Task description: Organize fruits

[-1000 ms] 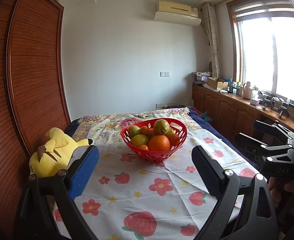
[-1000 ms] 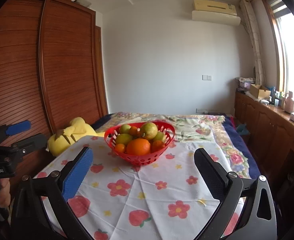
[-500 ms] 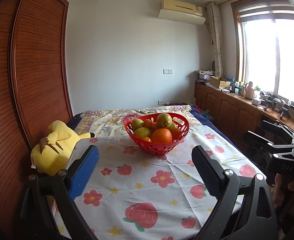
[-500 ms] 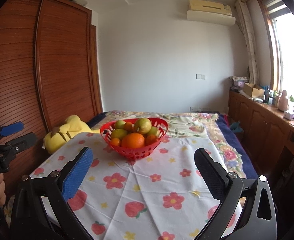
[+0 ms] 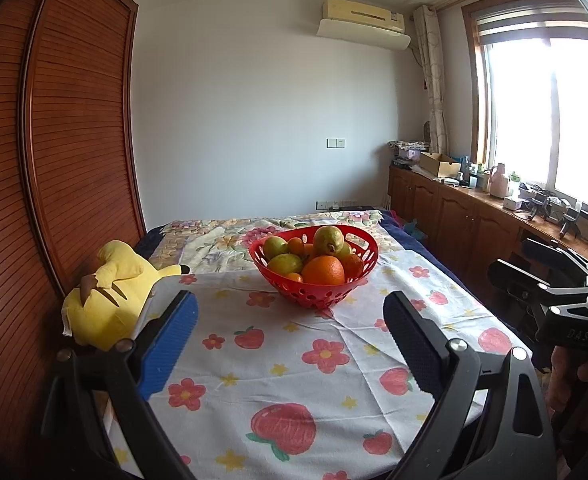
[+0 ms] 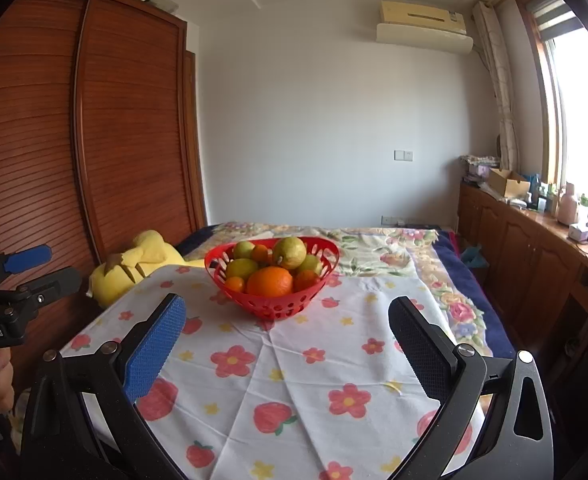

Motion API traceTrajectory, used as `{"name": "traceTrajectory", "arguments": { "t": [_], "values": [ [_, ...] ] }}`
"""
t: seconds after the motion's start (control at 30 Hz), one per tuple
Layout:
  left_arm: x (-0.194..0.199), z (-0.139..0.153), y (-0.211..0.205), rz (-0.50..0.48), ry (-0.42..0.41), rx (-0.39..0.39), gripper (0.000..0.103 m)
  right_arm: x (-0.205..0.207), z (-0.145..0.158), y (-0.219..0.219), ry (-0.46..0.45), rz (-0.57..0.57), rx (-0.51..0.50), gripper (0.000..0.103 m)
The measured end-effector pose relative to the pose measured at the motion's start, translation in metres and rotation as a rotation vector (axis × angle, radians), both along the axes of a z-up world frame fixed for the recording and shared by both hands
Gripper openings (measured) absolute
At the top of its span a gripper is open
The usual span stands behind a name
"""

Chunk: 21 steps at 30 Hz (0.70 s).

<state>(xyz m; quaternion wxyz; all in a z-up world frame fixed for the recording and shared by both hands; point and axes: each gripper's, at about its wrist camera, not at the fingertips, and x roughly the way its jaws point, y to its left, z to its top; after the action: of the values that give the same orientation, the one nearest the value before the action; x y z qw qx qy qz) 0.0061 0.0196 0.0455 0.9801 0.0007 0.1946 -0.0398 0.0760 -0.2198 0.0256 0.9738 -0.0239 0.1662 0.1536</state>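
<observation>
A red perforated basket [image 5: 313, 296] stands on the flowered cloth [image 5: 294, 368], heaped with fruit: a large orange [image 5: 322, 270] in front, a pear [image 5: 327, 239] on top, green fruits and small oranges around them. It also shows in the right wrist view [image 6: 272, 306]. My left gripper [image 5: 290, 340] is open and empty, held back from the basket above the near cloth. My right gripper [image 6: 288, 340] is open and empty, also short of the basket. Each gripper shows at the edge of the other's view.
A yellow plush toy [image 5: 110, 292] lies at the cloth's left edge beside the wooden wardrobe [image 5: 54, 160]. A floral bedspread [image 6: 373, 248] lies behind the basket. A wooden counter [image 5: 473, 208] with clutter runs along the right wall under the window.
Both grippers have pulled back from the basket, which now looks smaller and farther away. Both stayed open and empty.
</observation>
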Motion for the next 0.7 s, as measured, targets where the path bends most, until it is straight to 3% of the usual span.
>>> {"name": "traceTrajectory", "arguments": {
  "t": [0.7],
  "values": [
    [-0.0027,0.0023,0.0018,0.007,-0.004,0.007,0.095,-0.0011,0.0006,0.001,0.0,-0.002,0.001,0.103]
  ]
}}
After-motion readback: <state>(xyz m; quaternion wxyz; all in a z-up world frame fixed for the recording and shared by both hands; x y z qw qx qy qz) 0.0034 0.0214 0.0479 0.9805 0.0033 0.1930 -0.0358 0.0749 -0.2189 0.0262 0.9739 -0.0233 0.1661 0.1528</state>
